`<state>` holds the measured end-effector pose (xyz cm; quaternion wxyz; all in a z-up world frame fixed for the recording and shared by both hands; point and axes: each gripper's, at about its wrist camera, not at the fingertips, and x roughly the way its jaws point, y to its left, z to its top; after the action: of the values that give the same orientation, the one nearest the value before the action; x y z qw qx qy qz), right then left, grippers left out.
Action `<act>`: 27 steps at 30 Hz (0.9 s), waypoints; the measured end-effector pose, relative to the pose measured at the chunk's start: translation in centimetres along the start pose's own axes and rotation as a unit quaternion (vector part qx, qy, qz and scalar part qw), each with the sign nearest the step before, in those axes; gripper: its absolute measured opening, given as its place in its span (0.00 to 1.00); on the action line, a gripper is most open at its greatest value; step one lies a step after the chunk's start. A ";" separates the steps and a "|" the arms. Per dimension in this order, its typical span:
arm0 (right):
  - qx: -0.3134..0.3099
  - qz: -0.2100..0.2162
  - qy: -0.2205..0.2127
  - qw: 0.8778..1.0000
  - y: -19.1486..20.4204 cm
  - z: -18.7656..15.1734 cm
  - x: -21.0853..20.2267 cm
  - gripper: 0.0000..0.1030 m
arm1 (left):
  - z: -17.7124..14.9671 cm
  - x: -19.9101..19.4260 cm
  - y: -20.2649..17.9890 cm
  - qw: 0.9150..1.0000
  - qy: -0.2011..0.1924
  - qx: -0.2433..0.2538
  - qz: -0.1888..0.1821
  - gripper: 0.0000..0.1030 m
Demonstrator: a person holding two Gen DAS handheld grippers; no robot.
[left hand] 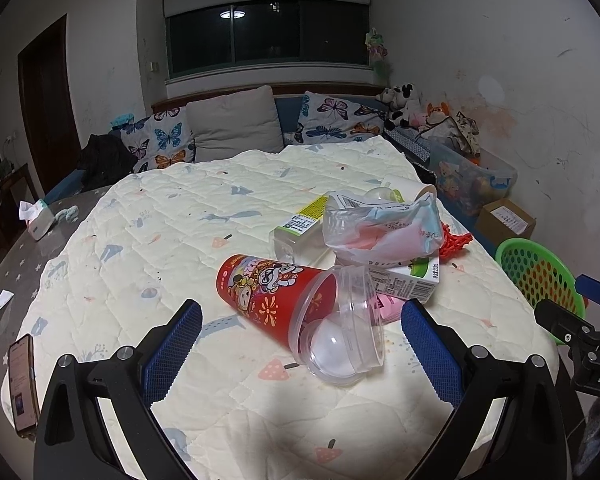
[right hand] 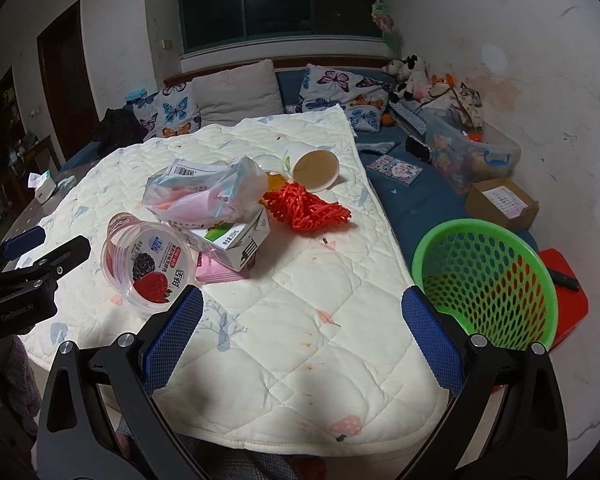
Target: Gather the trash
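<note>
- The trash lay in a loose pile on the quilted pad [right hand: 300,280], ahead of both sets of fingers: a red cup [left hand: 272,296] on its side with a clear domed lid [left hand: 340,344], a crumpled plastic bag [left hand: 380,228], a small carton [right hand: 236,240], a red mesh net [right hand: 308,208], a paper cup [right hand: 316,170] and a clear bottle [left hand: 296,236].
- The red cup sat closest, just past the tips of the left gripper [left hand: 300,360], slightly toward its right finger, mouth and lid pointing back at the camera.
- It looked light and thin-walled, so it would likely flex under a hard squeeze, roll if nudged, and feel slick; the rim band near the lid seemed the stiffest place to pinch.
- The bag and the net were soft and would probably bunch up wherever they were taken; the carton had flat, stiffer sides.
- The left gripper was spread wide with nothing between its blue pads [left hand: 176,352], held low over the pad and aimed at the cup.
- The right gripper [right hand: 302,344] was likewise spread and empty, above bare quilt near the pad's edge, the pile ahead and off to the left of its fingers.
- A green basket [right hand: 488,284] stood just beyond its right finger, off the pad, and was presumably where the trash belonged.
- Nothing showed inside the basket, so collecting had seemingly not started.
</note>
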<state>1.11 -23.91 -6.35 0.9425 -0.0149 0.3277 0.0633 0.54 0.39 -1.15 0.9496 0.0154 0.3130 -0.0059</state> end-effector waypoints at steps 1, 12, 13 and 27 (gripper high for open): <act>0.000 0.000 0.000 1.000 0.0 0.0 0.0 0.96 | 0.0 0.0 0.0 1.000 0.000 0.000 0.000 0.94; -0.001 0.001 0.001 1.000 0.0 0.1 0.3 0.96 | 0.0 0.1 0.1 1.000 0.001 -0.001 0.000 0.94; -0.001 0.000 0.000 1.000 0.0 0.1 0.3 0.96 | 0.0 0.1 0.1 1.000 0.001 -0.001 0.000 0.94; 0.000 0.000 0.001 1.000 0.1 0.1 0.4 0.96 | -0.1 0.3 0.5 1.000 0.003 -0.003 0.004 0.94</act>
<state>1.47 -23.80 -6.53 0.9421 -0.0149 0.3289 0.0638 0.80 0.88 -1.39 0.9488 0.0137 0.3156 -0.0014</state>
